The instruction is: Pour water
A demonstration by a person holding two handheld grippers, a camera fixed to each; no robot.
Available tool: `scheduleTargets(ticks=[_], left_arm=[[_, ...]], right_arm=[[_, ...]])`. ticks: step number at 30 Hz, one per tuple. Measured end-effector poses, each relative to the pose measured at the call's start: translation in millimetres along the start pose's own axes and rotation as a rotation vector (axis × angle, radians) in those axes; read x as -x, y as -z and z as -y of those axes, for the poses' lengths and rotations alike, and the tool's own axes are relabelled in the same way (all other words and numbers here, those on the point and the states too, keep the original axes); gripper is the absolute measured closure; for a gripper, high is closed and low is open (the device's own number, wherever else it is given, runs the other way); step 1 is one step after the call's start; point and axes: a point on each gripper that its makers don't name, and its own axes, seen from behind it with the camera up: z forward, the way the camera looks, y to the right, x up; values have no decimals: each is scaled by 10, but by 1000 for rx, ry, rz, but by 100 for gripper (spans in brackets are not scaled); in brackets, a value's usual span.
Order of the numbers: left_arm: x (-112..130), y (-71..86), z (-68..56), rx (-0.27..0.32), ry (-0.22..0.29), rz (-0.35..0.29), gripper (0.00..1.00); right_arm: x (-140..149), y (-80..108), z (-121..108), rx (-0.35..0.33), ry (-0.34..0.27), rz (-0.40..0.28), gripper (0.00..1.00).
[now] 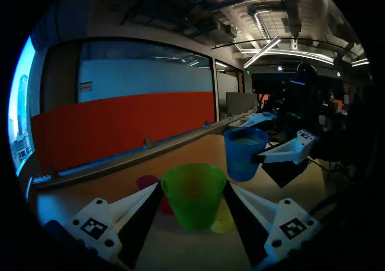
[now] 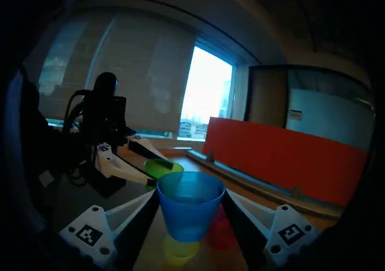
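In the left gripper view, my left gripper (image 1: 193,201) is shut on a green cup (image 1: 194,201), held upright above the tabletop. Beyond it to the right, the right gripper (image 1: 257,158) holds a blue cup (image 1: 243,153) with water in it. In the right gripper view, my right gripper (image 2: 190,208) is shut on that blue cup (image 2: 190,208), upright, with water showing inside. The left gripper (image 2: 149,178) holds the green cup (image 2: 163,167) farther off to the left. The two cups are apart, at about the same height.
A yellow cup (image 1: 222,220) and a red cup (image 1: 149,182) stand on the wooden table (image 1: 202,148) below the held cups, seen also as yellow cup (image 2: 180,249) and red cup (image 2: 221,230). An orange partition (image 1: 120,122) runs along the table's far edge.
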Motion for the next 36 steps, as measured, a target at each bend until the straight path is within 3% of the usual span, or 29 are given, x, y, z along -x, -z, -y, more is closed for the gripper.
scheduleTargets(ticks=[17,36], left_arm=[[55,112,-215,33,13,1,12],[95,87,-372,66,15,1,11]], right_arm=[[-133,-142,-150,-21,119,32,9],[-255,-250,-214,-43,335,58,9]])
